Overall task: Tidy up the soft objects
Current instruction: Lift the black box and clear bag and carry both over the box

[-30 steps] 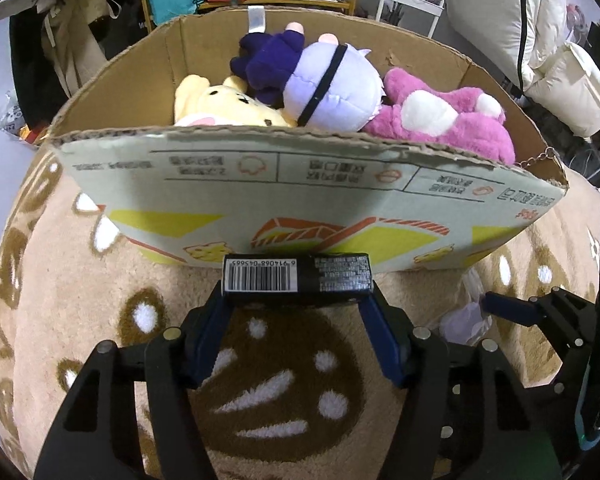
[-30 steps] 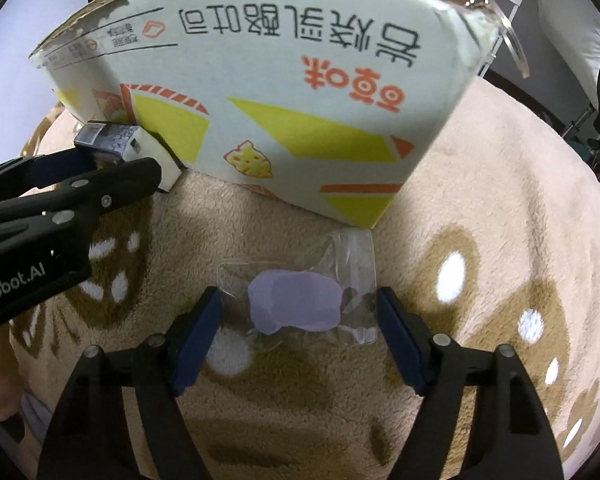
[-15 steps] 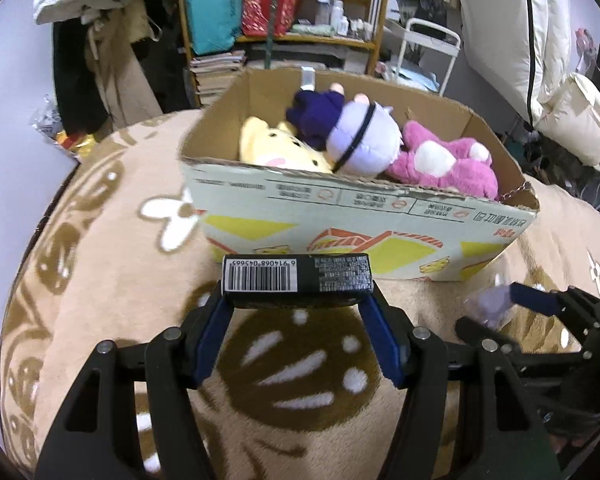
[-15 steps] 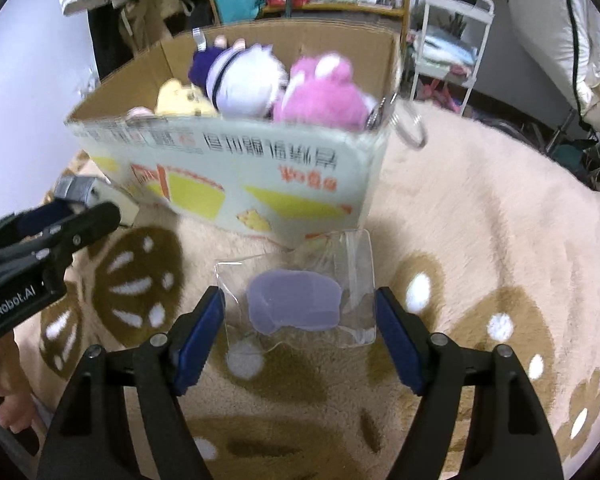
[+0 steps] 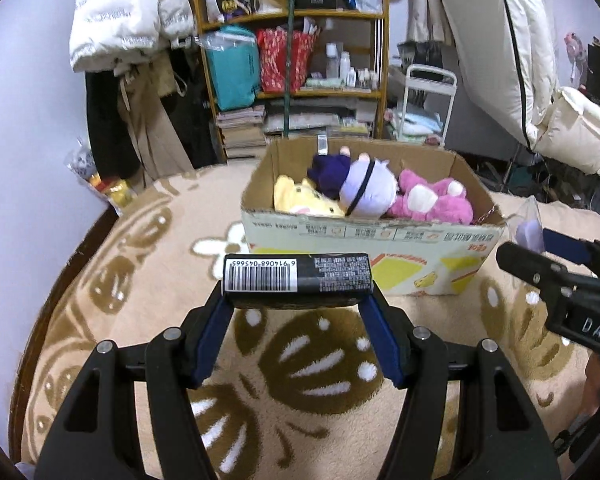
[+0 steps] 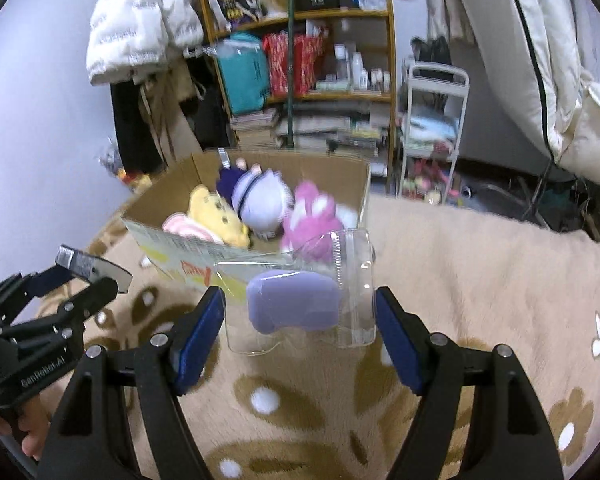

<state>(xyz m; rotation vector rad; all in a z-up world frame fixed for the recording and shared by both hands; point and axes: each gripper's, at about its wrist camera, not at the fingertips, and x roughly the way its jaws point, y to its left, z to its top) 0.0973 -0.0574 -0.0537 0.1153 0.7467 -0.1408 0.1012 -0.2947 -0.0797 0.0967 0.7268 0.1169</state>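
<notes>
A tan carpet (image 5: 148, 280) with brown and white paw-like shapes covers the floor, and behind it a wooden shelf (image 5: 296, 92) stands packed with bags, bottles and stacked books, a white padded jacket (image 5: 128, 12) draped at its left. On the carpet sits an open cardboard box (image 5: 364, 240) with yellow and orange print on its near wall. Three plush toys lie side by side inside it: a yellow plush (image 5: 300, 200) at the left, a purple-and-lavender doll (image 5: 360, 188) in the middle, a pink plush (image 5: 432, 200) at the right.

The left hand-held gripper (image 5: 298, 304) hangs above the carpet just in front of the box, its blue-padded fingers (image 5: 214, 328) clamped on the two ends of a black packet (image 5: 298, 276) with a white barcode label facing up. The packet lies crosswise between the fingers, clear of the carpet.

The right hand-held gripper (image 6: 300, 320) is up at the box's right front corner, beside the left one. Between its blue pads sits a clear plastic bag (image 6: 320, 280) with a lavender pad (image 6: 294, 300) inside; the bag is lifted off the carpet and overlaps the box rim in the right wrist view. Whether both pads truly press on the bag I cannot tell, as its edges are transparent, though it hangs there with nothing else under it.
</notes>
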